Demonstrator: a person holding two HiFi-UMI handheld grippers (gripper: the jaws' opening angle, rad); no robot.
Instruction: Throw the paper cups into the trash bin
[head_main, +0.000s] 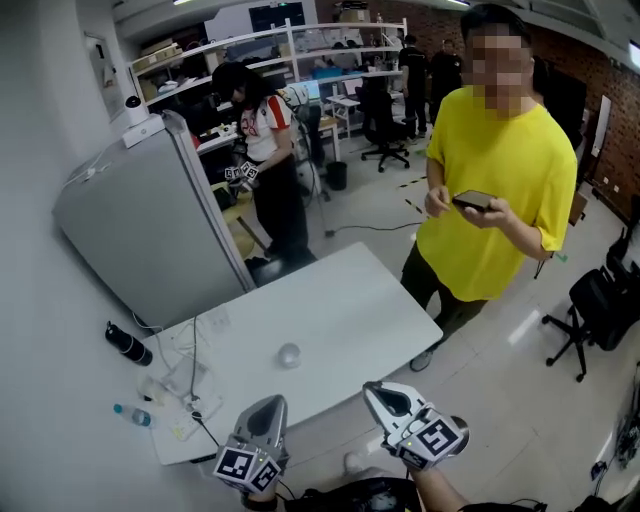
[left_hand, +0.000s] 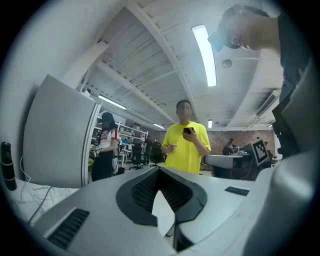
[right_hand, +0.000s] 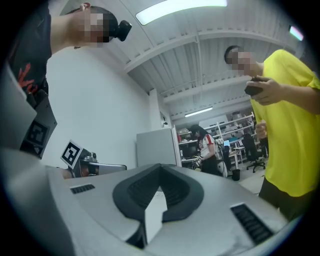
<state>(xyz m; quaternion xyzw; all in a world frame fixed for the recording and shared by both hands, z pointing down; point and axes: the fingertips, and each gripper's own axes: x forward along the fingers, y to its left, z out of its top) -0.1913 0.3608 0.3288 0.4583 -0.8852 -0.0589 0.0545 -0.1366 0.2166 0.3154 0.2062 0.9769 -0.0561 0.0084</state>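
Our white worktop (head_main: 340, 310) is carrying one small whitish paper cup (head_main: 289, 354) at twelve o'clock from the left tongs (head_main: 270, 403). We are holding those and the right tongs (head_main: 378, 390) fully closed and empty; reaching in unopened is risking toppling the cup.

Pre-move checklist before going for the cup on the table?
1. Cup located: ok. One cup stands on the white table, ahead of both claws.
2. Left claw empty: ok. Shut, nothing between its jaws.
3. Right claw empty: ok. Shut, nothing held.
4. A claw opened for the grasp: not ok.
5. Trash bin located: cannot tell. None clearly in view.
6. Bystander clear of the cup: ok. The person in yellow stands at the table's far corner.
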